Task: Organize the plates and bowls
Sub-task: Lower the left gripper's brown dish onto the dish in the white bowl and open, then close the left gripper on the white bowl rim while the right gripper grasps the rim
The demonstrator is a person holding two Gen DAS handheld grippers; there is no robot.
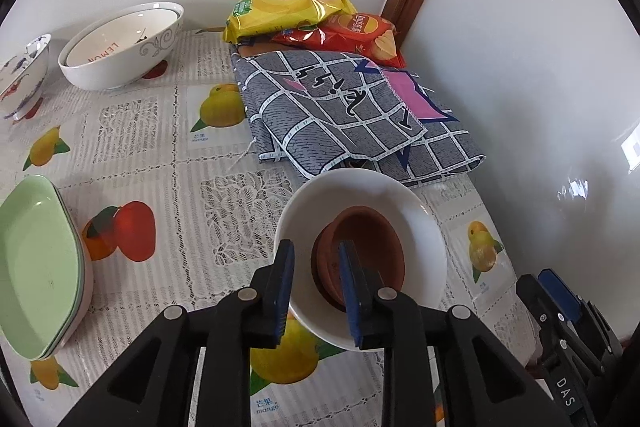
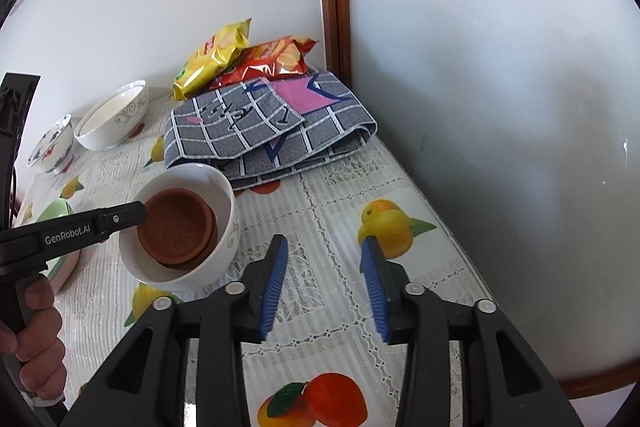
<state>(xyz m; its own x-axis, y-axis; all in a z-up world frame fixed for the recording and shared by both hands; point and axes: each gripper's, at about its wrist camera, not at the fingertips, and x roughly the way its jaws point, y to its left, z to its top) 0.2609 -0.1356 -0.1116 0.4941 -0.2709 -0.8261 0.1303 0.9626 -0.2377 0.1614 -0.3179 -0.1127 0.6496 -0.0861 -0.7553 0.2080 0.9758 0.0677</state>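
Left wrist: two brown saucers (image 1: 362, 251) in one white bowl (image 1: 420, 227).

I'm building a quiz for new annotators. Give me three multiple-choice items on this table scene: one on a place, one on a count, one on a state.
1. Where do the brown dishes lie?
A. inside the white bowl
B. on the grey cloth
C. on the green plates

2. How many chip bags are by the wall?
A. one
B. two
C. four

3. The right gripper is:
A. clamped on a bowl
B. open and empty
C. holding cloth

Answers: 1 A, they sit within its rim. 2 B, a yellow bag and a red bag. 3 B, only tablecloth shows between its fingers.
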